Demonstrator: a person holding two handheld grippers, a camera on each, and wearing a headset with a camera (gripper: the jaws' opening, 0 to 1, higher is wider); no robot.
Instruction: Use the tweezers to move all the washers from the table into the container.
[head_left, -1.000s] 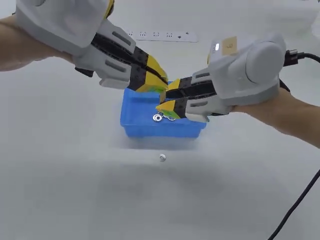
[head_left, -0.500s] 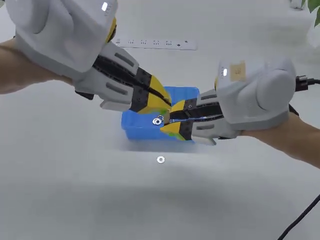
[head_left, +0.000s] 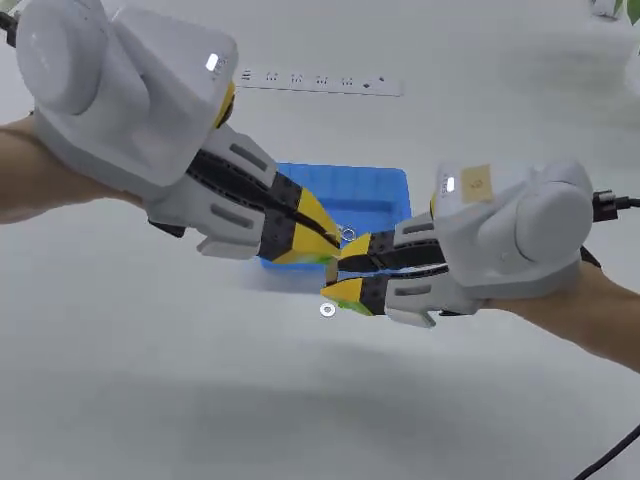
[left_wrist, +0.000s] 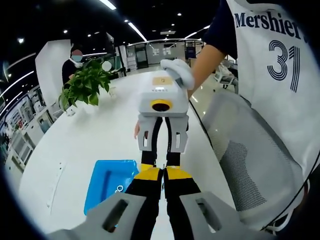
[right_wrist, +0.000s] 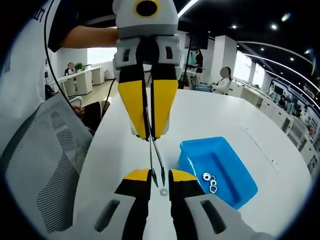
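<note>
Beside the container (head_left: 370, 195), left gripper (head_left: 325, 252) clenches tweezers (right_wrist: 151, 150), right gripper's (head_left: 338, 272) jaws seem parted; a skewed pinch could flick the washer (head_left: 327, 310).

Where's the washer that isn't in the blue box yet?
The washer lies on the table beside the blue container, by the tweezers and the right claw.

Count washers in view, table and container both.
4. One washer lies on the table by the tips of the tweezers; a cluster of three sits in the blue container. Others may be hidden.
</note>
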